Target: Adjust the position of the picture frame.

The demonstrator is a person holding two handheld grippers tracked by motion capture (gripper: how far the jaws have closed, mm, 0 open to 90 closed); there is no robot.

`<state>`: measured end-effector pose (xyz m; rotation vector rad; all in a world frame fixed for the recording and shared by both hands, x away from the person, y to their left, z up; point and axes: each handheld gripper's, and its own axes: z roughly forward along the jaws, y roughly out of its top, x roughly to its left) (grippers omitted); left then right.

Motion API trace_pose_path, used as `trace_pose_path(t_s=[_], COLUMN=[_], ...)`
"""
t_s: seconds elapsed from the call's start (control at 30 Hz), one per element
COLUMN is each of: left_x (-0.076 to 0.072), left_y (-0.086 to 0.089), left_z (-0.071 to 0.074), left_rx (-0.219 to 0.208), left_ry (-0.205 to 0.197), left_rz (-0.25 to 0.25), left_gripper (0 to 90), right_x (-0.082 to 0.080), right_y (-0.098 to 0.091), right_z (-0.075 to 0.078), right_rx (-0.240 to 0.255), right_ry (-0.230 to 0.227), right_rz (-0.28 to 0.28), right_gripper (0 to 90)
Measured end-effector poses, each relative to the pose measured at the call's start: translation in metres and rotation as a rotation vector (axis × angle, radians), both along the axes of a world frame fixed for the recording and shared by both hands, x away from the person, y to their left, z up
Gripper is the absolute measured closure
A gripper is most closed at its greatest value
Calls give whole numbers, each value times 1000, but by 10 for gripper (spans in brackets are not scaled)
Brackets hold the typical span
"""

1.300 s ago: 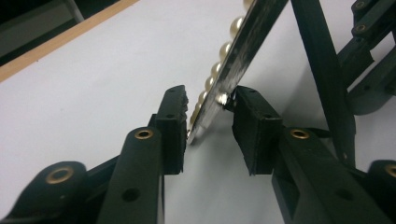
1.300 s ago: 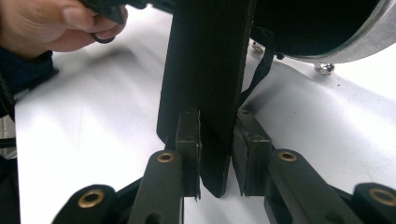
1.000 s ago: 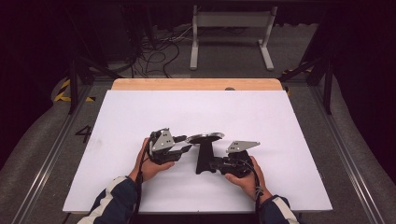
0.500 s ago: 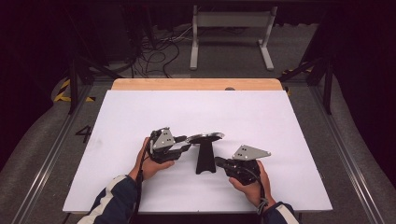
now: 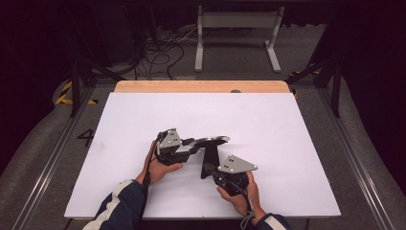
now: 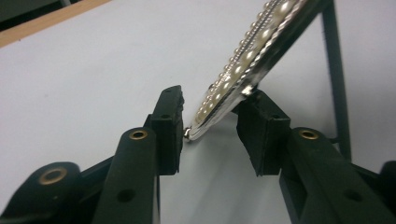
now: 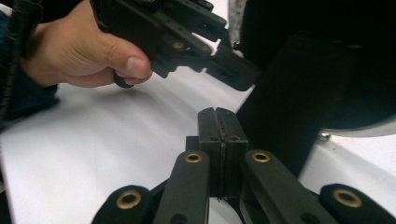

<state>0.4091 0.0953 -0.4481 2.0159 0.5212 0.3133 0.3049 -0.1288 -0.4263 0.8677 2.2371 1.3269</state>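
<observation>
A pearl-beaded, silver-rimmed oval frame (image 5: 214,140) stands tilted on its black easel stand (image 5: 209,160) on the white table (image 5: 287,129). My left gripper (image 6: 212,105) is shut on the beaded rim (image 6: 233,79). Both pads touch its edge, though the jaws have just eased open slightly. In the high view the left gripper (image 5: 194,143) reaches the frame from the left. My right gripper (image 7: 218,116) is shut with its pads together and nothing between them, just left of the black stand (image 7: 299,93). It sits at the stand's foot (image 5: 210,173).
A wooden strip (image 5: 201,86) borders the table's far edge. Behind it are a grey metal stand (image 5: 237,33) and cables on the floor (image 5: 163,48). Metal rails (image 5: 356,158) run along both sides. The hand holding the left gripper (image 7: 84,51) lies close ahead of my right gripper.
The right gripper swung out to the right, then drew back toward the near edge and now sits at the stand's foot. The left hand and the frame have stayed put.
</observation>
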Motion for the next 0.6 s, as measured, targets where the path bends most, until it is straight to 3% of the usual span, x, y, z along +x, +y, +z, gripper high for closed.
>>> trace_pose_path(t_s=[0.2, 0.37, 0.47, 0.53, 0.6], left_x=[1, 0, 3, 3, 2], left_y=[-5, -7, -6, -7, -7], left_z=[-3, -3, -4, -4, -4], left_rx=[18, 31, 1, 16, 23], left_ry=[-2, -9, 11, 2, -4], left_rz=[-17, -15, -18, -16, -16], left_gripper=[658, 665, 683, 687, 691], right_x=[-1, 2, 5, 7, 8], right_y=[25, 34, 38, 42, 44], right_z=[-15, -22, -26, -27, -27], right_rx=[-52, -102, -104, -86, -99], right_ry=[7, 13, 42, 74, 65], right_rz=[-20, -55, -80, -91, -99], right_gripper=[900, 900, 900, 900, 900])
